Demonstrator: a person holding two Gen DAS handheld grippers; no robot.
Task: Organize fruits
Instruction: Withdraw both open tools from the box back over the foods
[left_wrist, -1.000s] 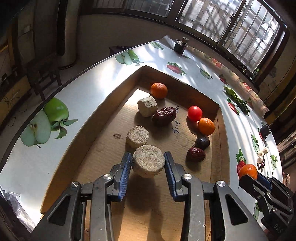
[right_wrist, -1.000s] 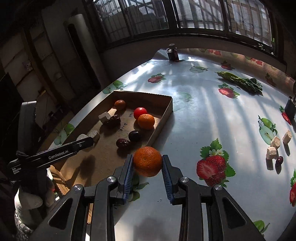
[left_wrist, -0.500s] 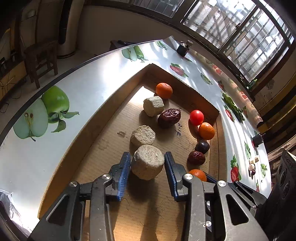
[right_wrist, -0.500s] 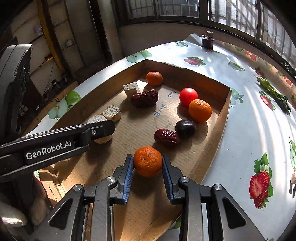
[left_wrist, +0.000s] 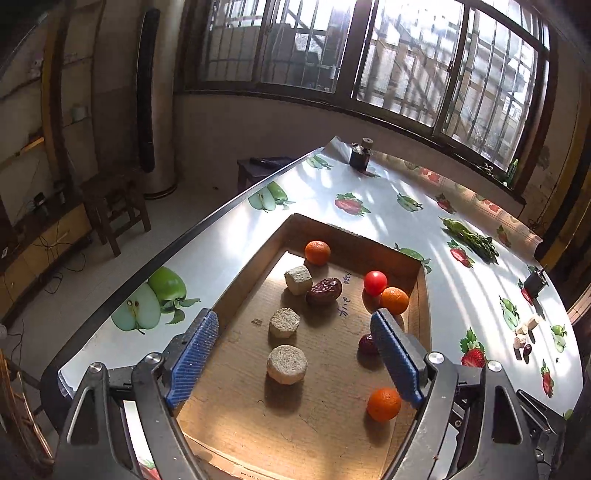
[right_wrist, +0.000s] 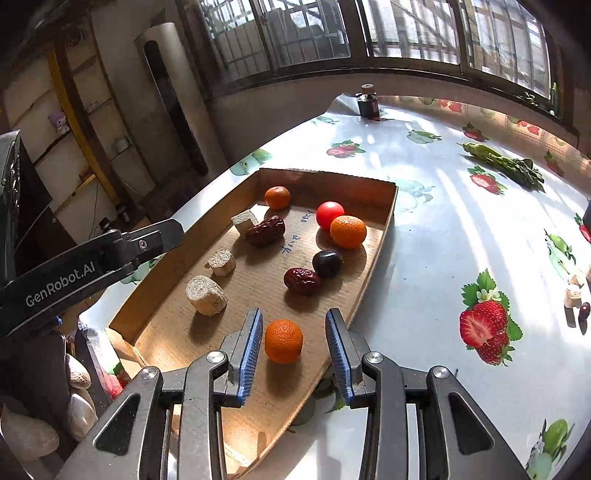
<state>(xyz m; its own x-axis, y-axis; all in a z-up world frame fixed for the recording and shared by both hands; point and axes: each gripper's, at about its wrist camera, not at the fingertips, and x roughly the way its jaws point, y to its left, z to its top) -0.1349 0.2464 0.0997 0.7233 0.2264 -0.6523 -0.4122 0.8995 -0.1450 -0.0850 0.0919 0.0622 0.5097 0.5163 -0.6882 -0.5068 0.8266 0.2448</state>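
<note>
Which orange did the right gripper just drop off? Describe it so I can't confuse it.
Find the cardboard tray. At its near end, alone between the open right gripper pads, sits the nearest orange; the other two oranges lie farther back, one touching the red tomato.

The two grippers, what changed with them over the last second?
Both let go. The left gripper opened and backed off the round cake; the right gripper carried its orange into the cardboard tray and released it. The other fruits stayed put.
</note>
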